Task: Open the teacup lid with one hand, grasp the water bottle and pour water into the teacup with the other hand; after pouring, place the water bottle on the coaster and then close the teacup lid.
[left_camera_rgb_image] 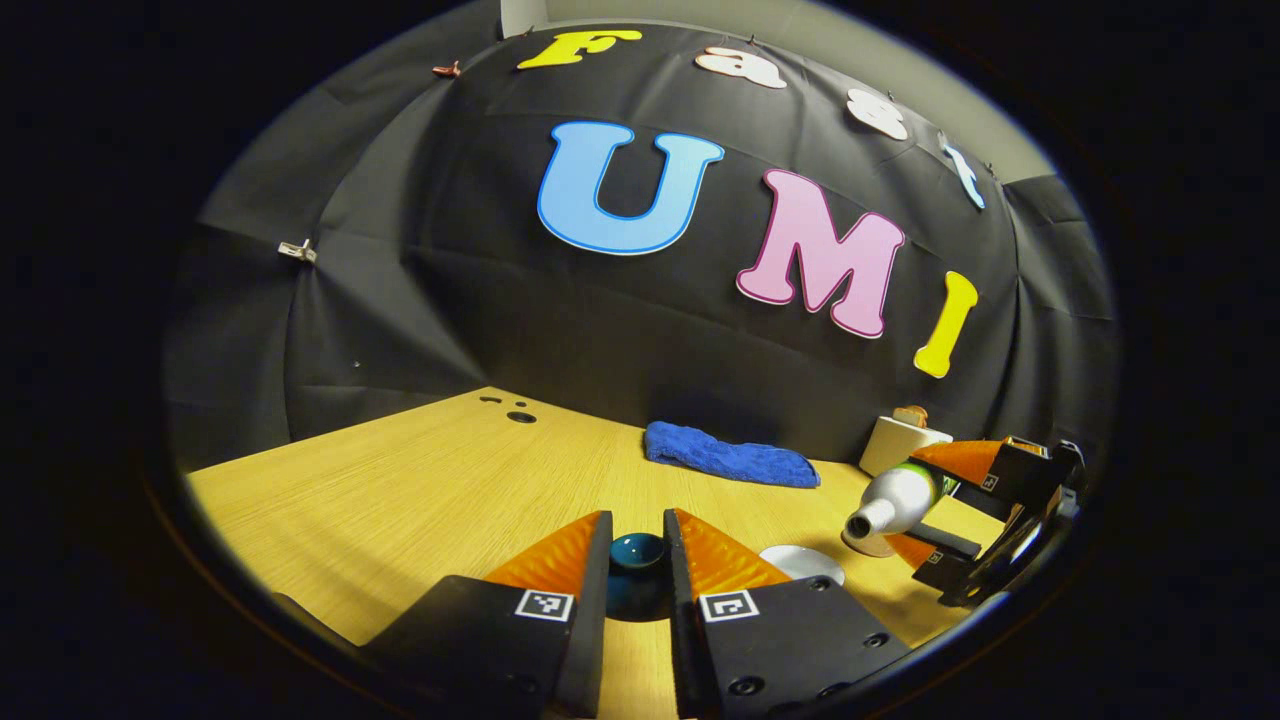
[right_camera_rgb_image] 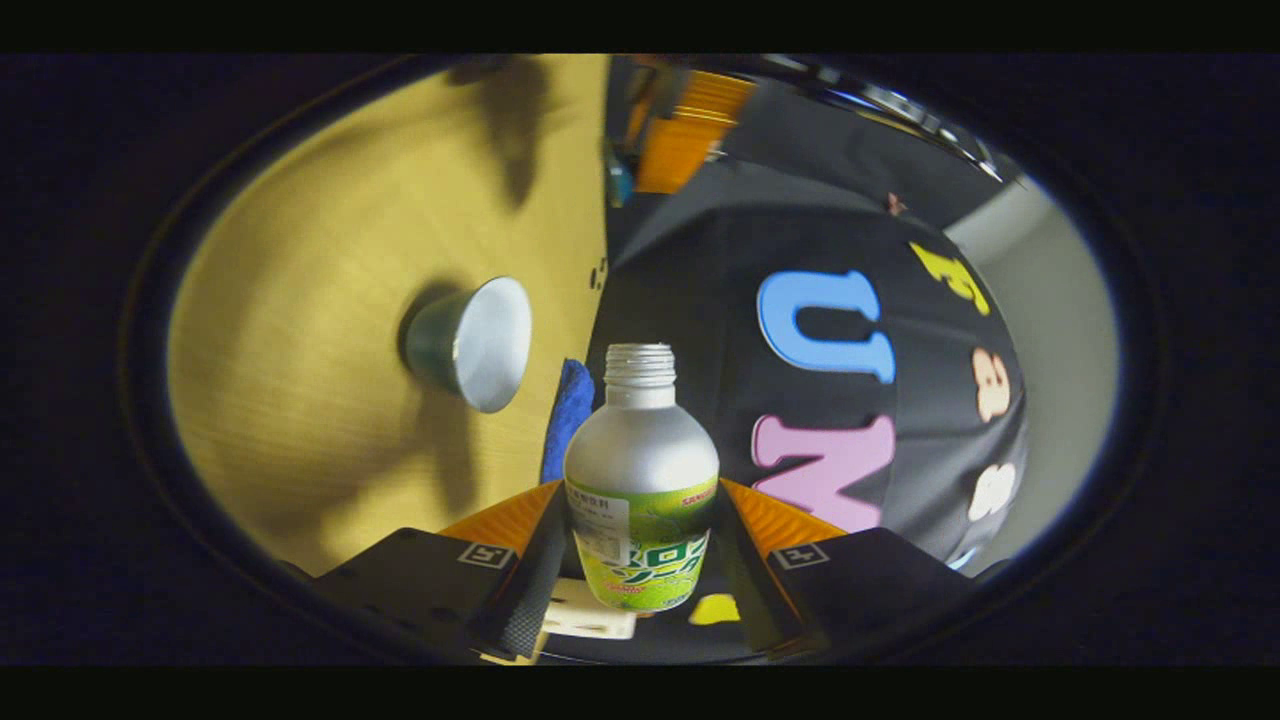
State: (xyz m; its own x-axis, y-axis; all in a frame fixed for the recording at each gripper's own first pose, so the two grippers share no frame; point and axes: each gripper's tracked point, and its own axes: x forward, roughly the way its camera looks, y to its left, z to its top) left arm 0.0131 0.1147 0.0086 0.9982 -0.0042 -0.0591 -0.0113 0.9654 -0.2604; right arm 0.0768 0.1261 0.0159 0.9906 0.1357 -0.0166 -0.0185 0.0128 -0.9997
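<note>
We have the silver aluminium water bottle with its green label [right_camera_rgb_image: 641,480] clamped at the waist by the right gripper [right_camera_rgb_image: 640,560], tipped toward the open teal teacup [right_camera_rgb_image: 470,343] on the wooden table [right_camera_rgb_image: 300,300]. It looks light, slick and dentable (label unreadable). The left gripper [left_camera_rgb_image: 637,560] pinches the round teal lid [left_camera_rgb_image: 637,551].

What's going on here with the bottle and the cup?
A person works two handheld grippers at a wooden table. The left gripper holds the teacup lid between its fingers, lifted off the cup. The right gripper is clamped on the water bottle, which is tipped on its side with its open mouth pointing toward the uncovered teacup. No water can be seen flowing. A blue cloth lies by the wall.
</note>
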